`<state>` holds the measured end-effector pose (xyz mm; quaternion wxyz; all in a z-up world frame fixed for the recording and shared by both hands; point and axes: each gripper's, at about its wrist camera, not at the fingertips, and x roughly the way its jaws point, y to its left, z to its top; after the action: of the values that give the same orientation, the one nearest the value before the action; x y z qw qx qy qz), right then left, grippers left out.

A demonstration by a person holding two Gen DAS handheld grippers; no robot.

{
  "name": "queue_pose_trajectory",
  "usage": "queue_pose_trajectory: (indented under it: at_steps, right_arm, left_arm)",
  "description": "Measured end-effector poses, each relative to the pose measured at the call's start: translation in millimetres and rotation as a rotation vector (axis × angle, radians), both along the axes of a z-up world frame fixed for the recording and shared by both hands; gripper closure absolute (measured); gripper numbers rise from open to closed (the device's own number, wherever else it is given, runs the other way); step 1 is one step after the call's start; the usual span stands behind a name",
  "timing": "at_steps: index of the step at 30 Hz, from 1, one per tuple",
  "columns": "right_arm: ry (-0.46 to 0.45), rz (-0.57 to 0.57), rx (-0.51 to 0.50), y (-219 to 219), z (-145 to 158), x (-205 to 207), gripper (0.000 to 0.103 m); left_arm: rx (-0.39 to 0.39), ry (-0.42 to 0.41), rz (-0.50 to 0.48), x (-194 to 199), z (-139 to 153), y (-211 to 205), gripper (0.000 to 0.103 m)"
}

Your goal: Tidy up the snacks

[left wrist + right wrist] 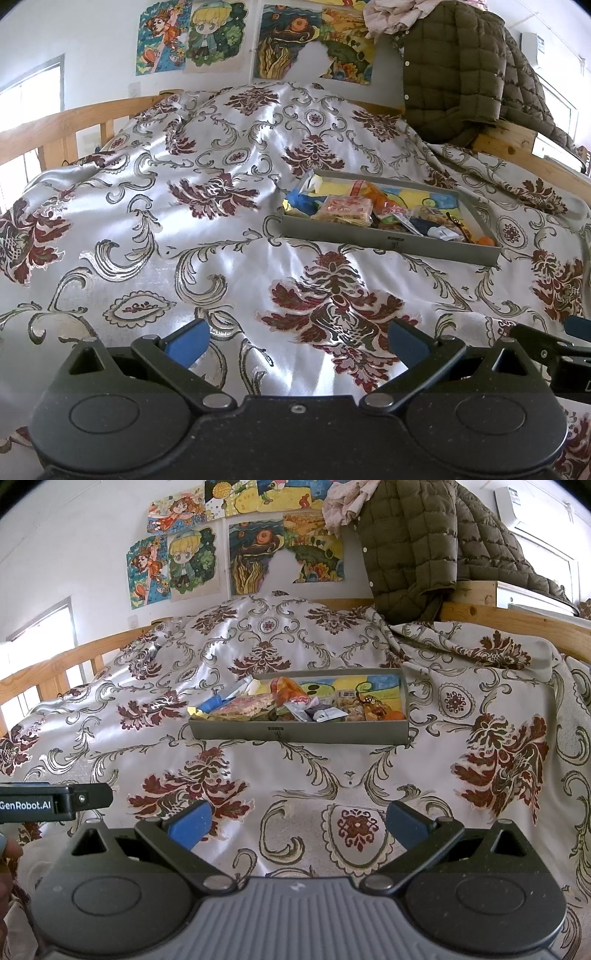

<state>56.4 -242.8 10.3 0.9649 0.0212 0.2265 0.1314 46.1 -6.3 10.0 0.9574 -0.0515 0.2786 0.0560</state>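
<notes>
— hovering low over the bed [155,229], left tool [295,341] and right tool [297,821], both spread apart, gripping nothing.
— and the snacks [295,703]?
— piled in the grey tray [295,734], toward the bed's far right side, well apart from both tools.

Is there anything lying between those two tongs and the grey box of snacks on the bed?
Nothing visible. Only bare patterned bedspread lies between the open right tongs and the snack box, and likewise between the open left tongs and the box. Both hold nothing.
</notes>
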Motion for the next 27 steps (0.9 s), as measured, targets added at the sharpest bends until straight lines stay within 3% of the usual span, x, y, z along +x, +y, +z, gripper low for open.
queue_pose_trajectory:
  at_steps: [27]
  right_arm:
    - [0.003, -0.001, 0.000, 0.6, 1.3, 0.0, 0.000]
  left_arm:
    - [-0.032, 0.024, 0.010, 1.6, 6.0, 6.5, 0.001]
